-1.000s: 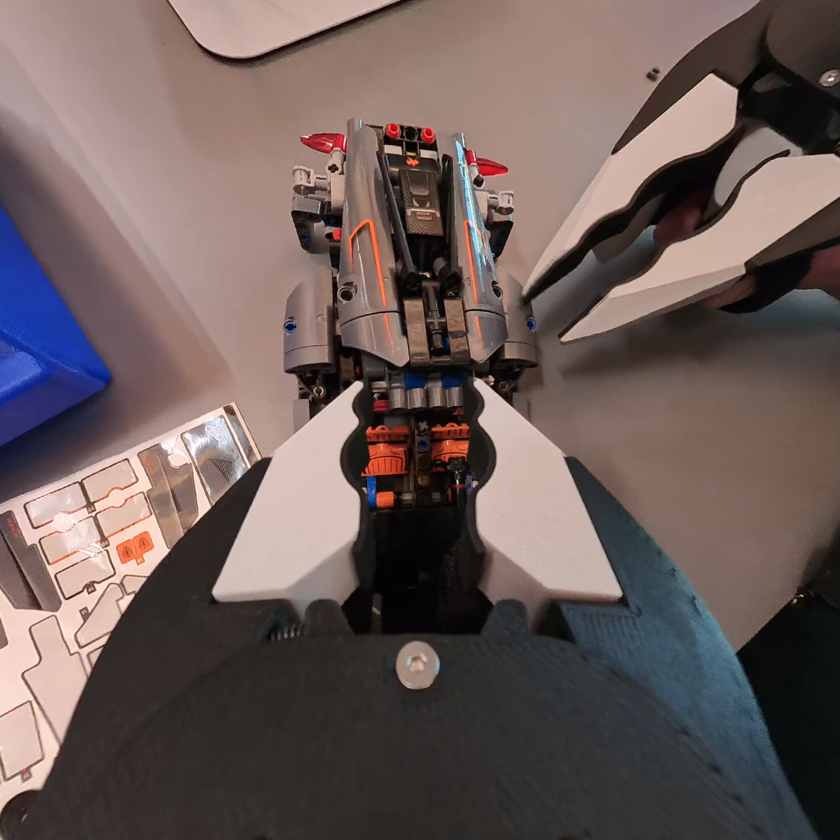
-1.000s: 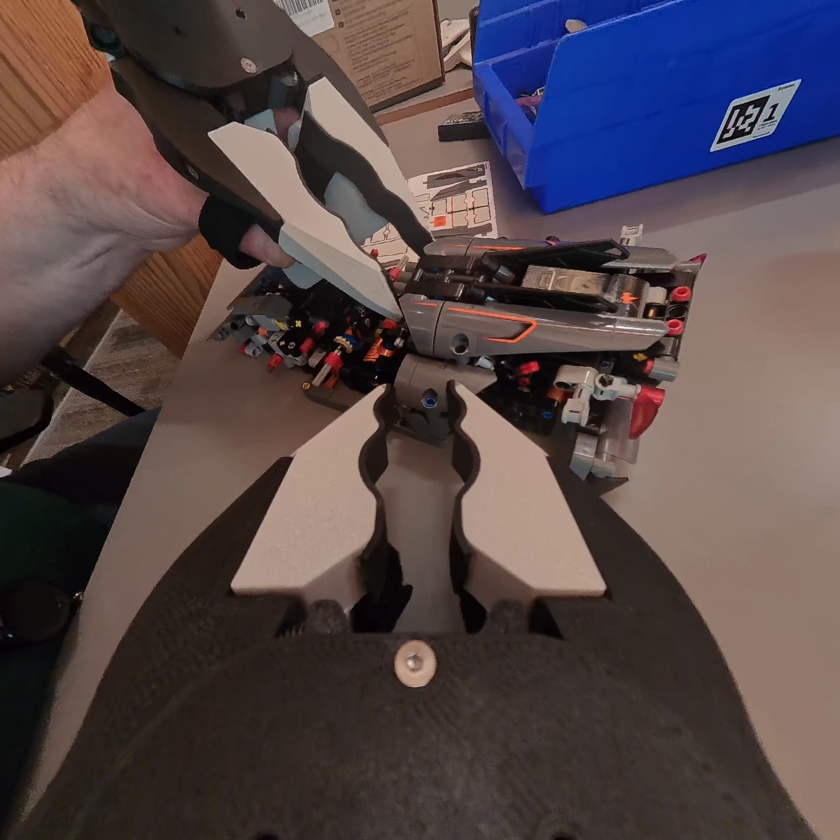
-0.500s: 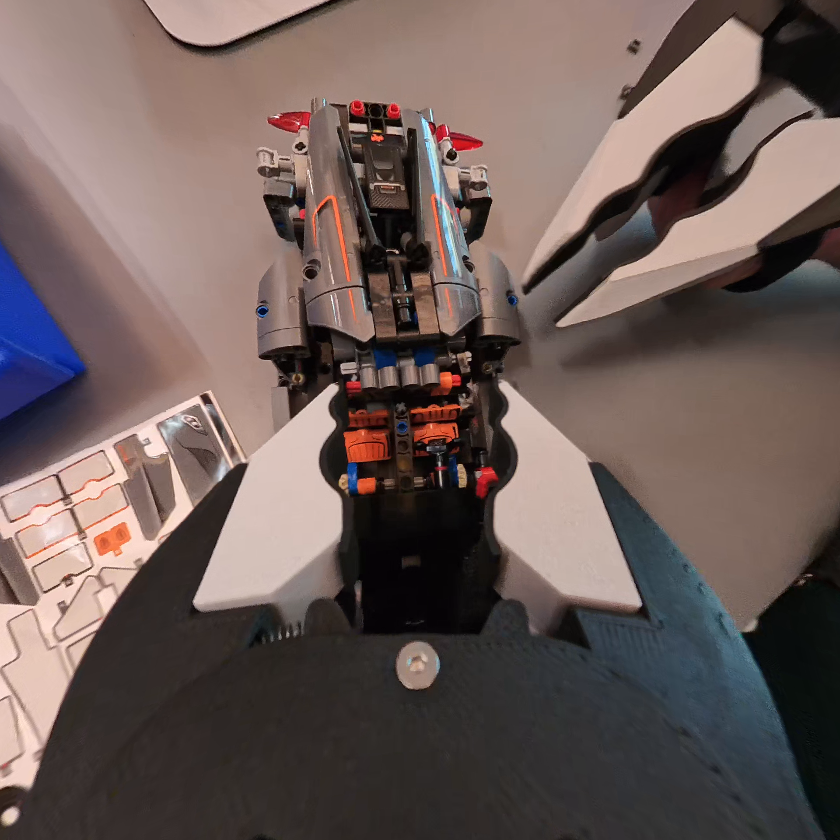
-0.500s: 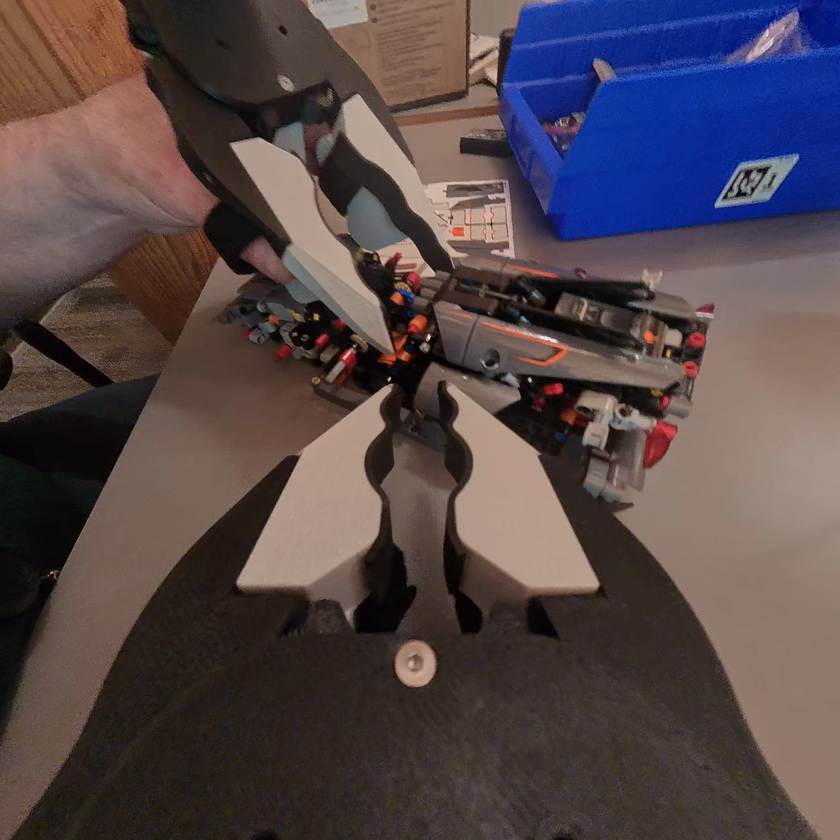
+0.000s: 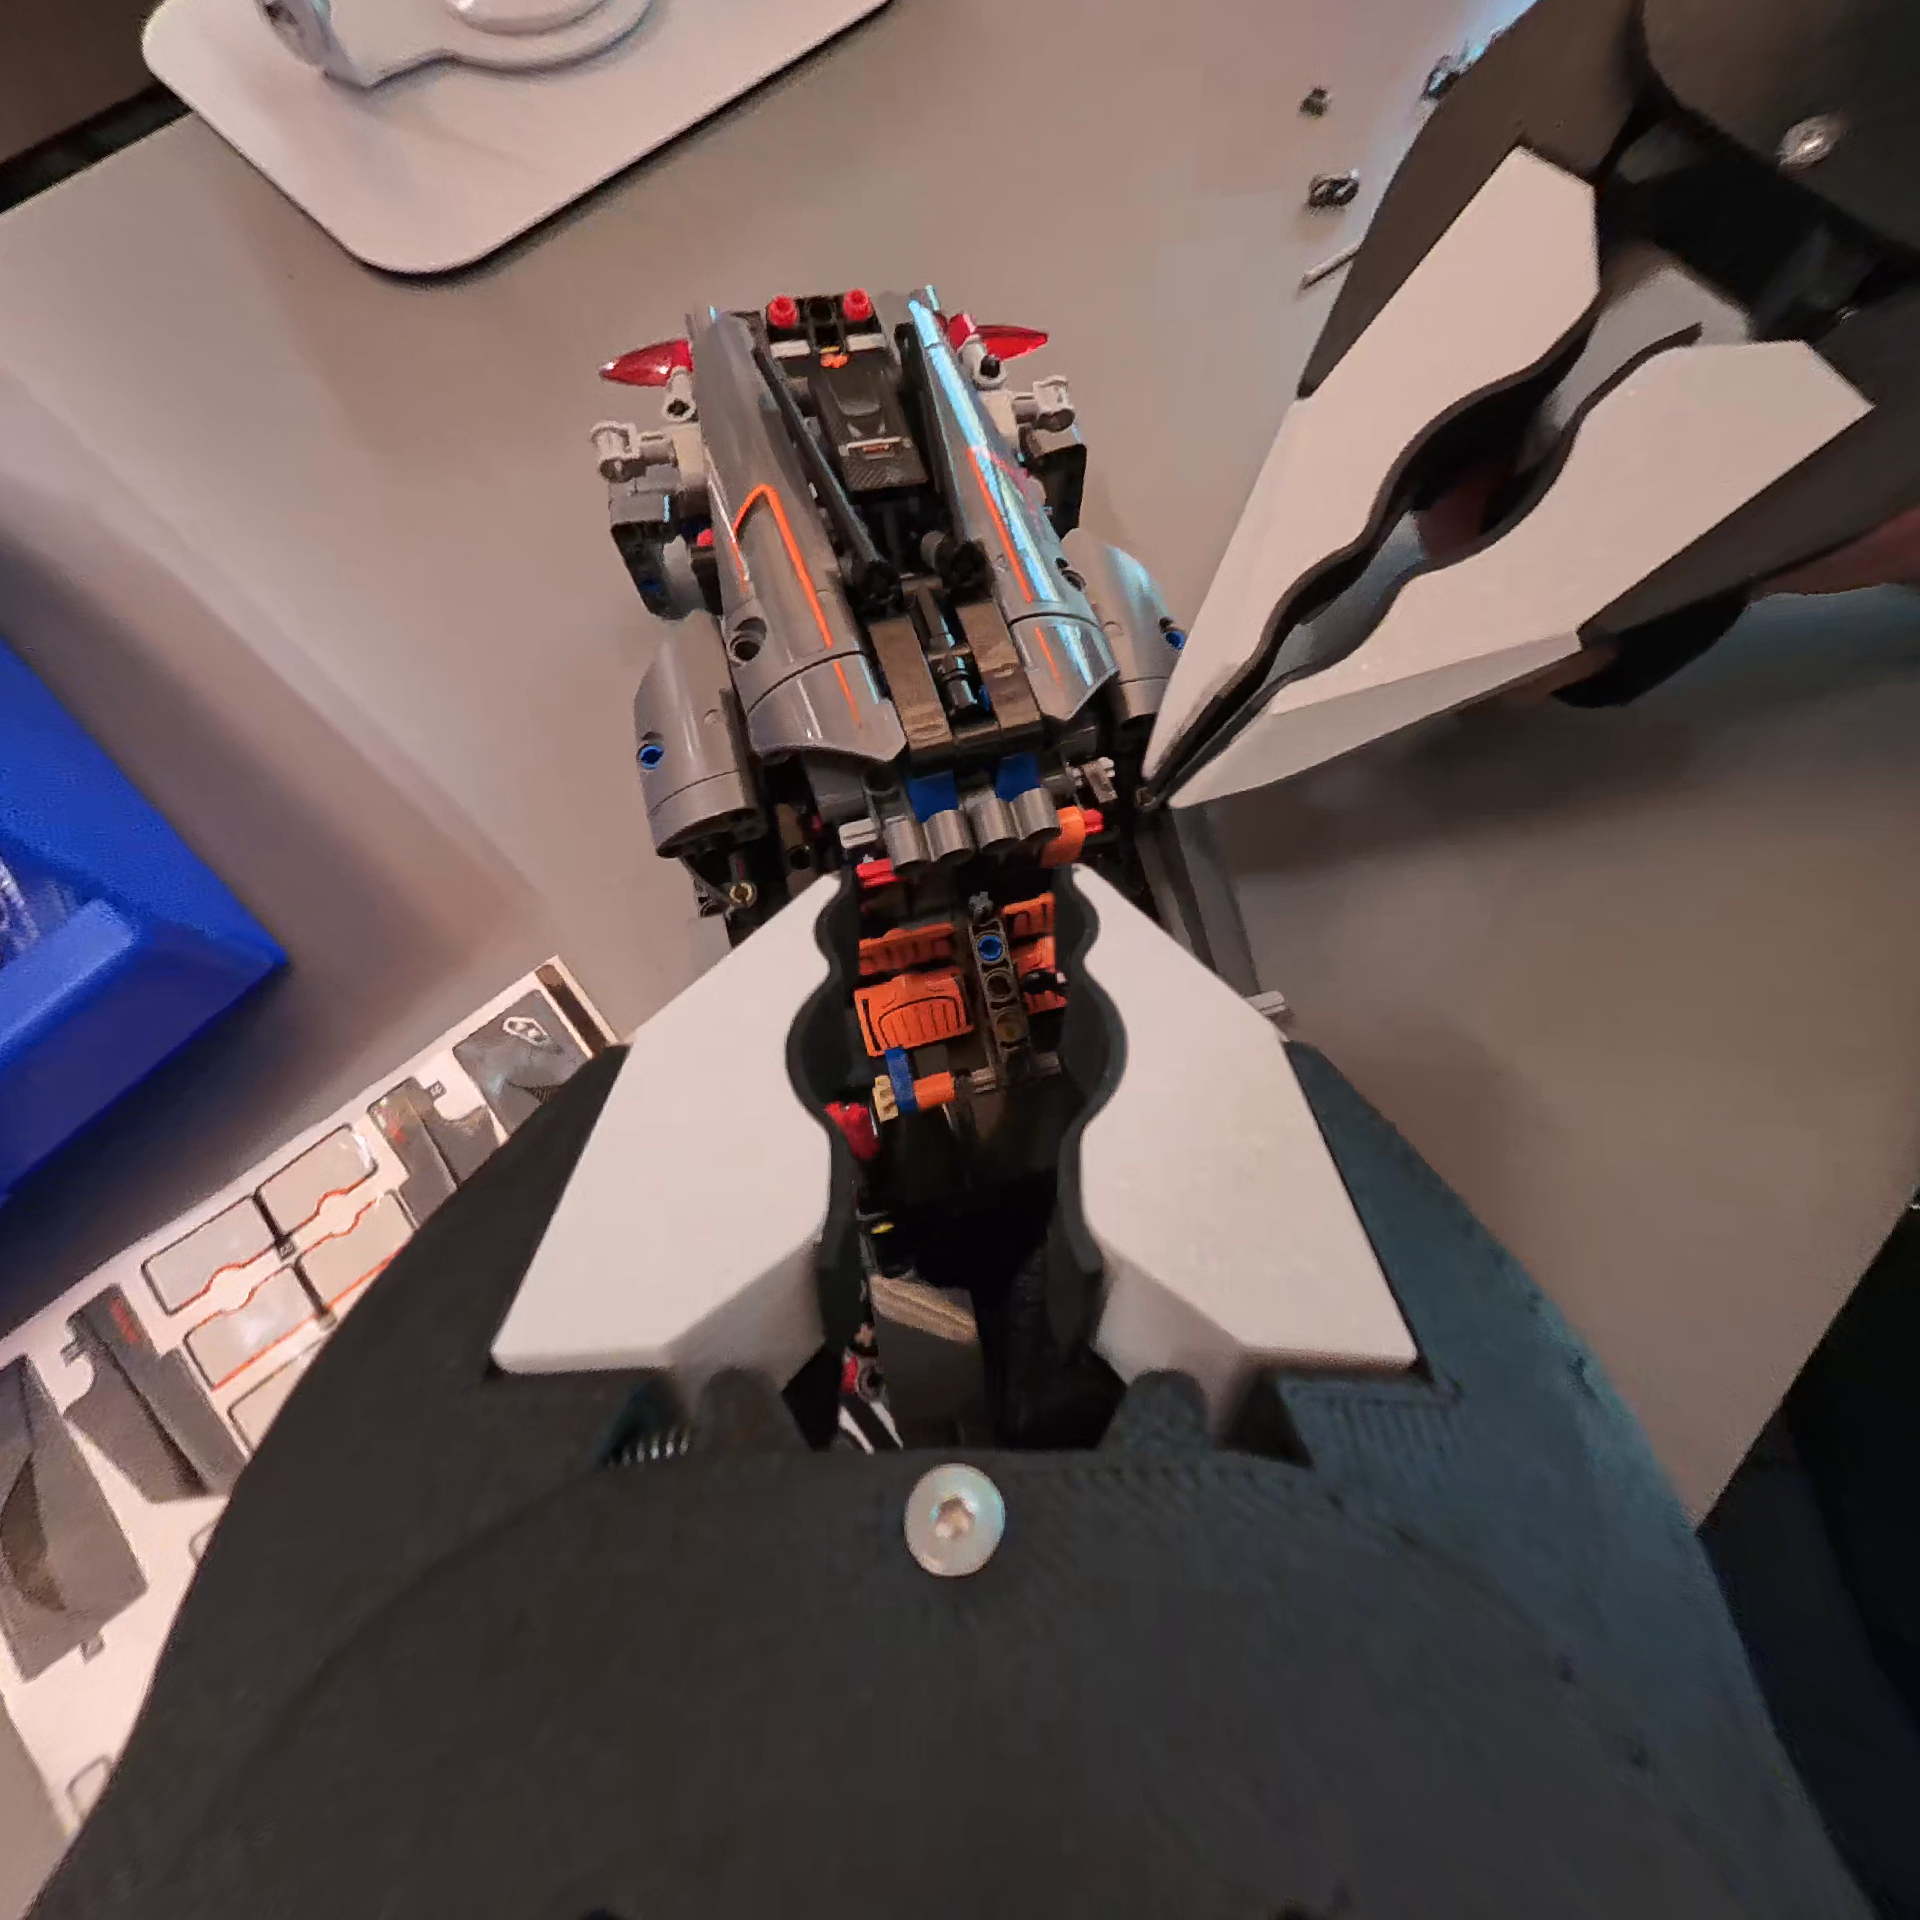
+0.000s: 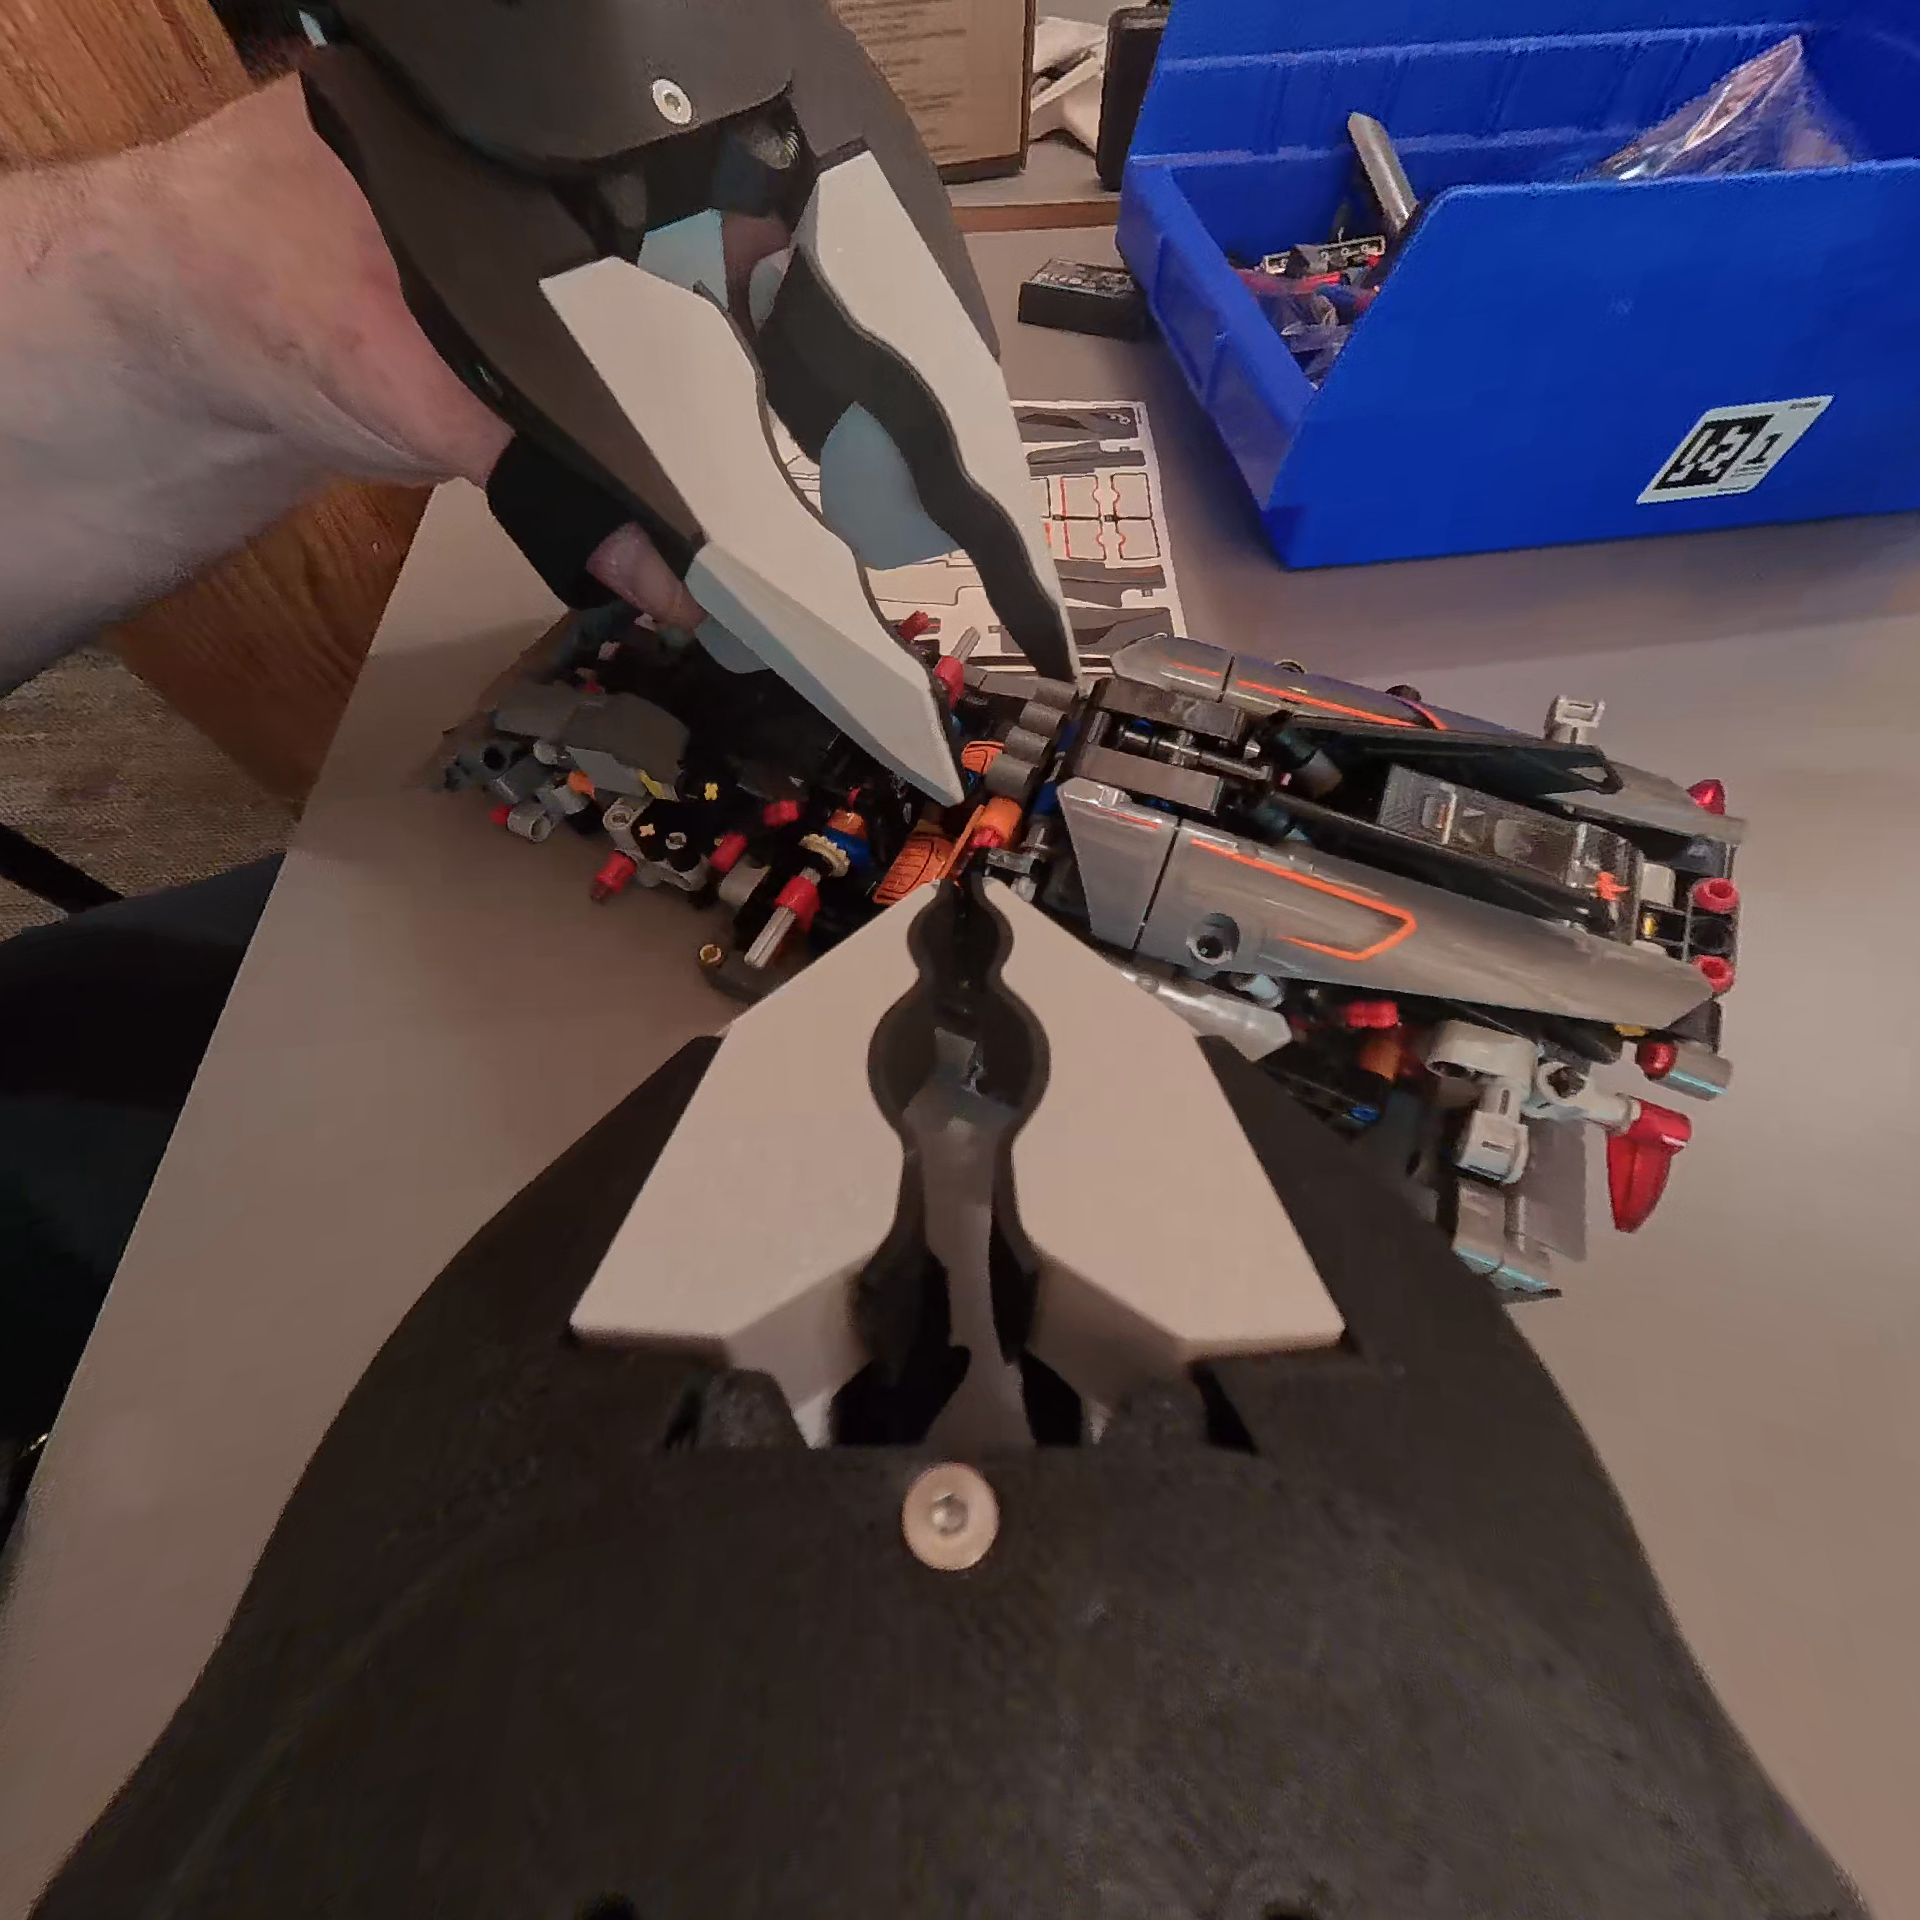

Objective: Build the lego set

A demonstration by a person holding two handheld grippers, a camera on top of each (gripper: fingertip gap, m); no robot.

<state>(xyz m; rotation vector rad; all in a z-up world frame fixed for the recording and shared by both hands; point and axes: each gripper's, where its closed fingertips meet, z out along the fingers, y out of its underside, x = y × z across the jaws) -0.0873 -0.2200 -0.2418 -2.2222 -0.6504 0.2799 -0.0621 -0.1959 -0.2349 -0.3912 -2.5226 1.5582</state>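
The grey, black and orange lego car (image 5: 883,582) lies on the grey table; it also shows in the right wrist view (image 6: 1351,883). My left gripper (image 5: 956,894) straddles the car's open middle, with the orange seats between its fingers, and is closed against both sides. In the right wrist view the left gripper (image 6: 997,727) comes down on the car from above. My right gripper (image 6: 961,899) is nearly closed, its tips pinching the car's near side just behind the grey body panel. In the left wrist view the right gripper (image 5: 1153,795) touches the car's right edge.
A sticker sheet (image 5: 291,1226) lies left of the car. A blue parts bin (image 6: 1558,312) stands behind it, with a cardboard box (image 6: 935,83) and a small black device (image 6: 1081,286) farther back. A white pad (image 5: 468,156) lies beyond the car. The table edge is close on the left. Tip to tip, the grippers are about 4 cm apart.
My right gripper has moved in to the car's side and closed its fingers from open to almost shut. My left gripper has opened a little, then narrowed on the car's middle.
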